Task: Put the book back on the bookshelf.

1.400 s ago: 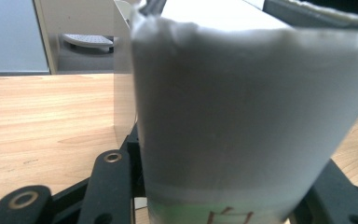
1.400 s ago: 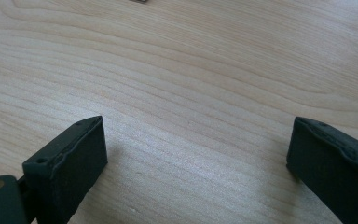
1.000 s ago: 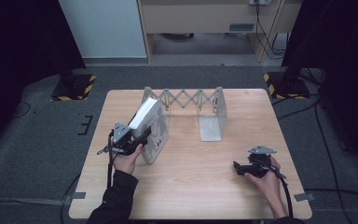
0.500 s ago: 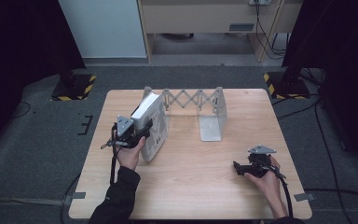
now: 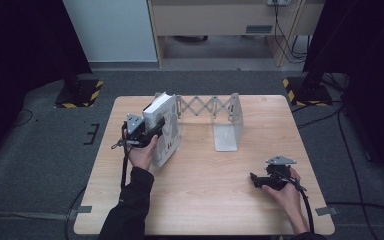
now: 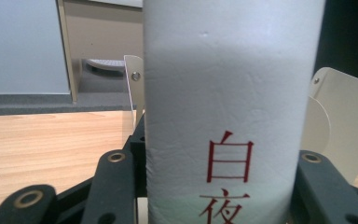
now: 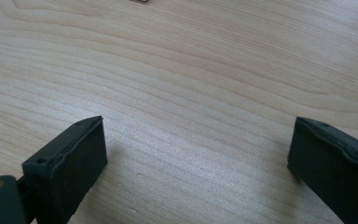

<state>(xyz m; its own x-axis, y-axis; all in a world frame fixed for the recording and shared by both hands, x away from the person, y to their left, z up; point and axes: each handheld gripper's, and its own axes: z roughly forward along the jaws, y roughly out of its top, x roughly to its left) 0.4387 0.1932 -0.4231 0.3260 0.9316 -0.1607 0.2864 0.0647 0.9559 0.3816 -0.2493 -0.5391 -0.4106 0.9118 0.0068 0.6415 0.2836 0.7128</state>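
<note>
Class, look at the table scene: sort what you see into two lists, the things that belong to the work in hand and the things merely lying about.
Belonging to the work:
- white book, clamped by the left gripper
- expanding metal book rack, beside which the book stands

Lying about:
- right gripper, jaws open, resting low over bare table
- hazard-striped stand feet on the floor
</note>
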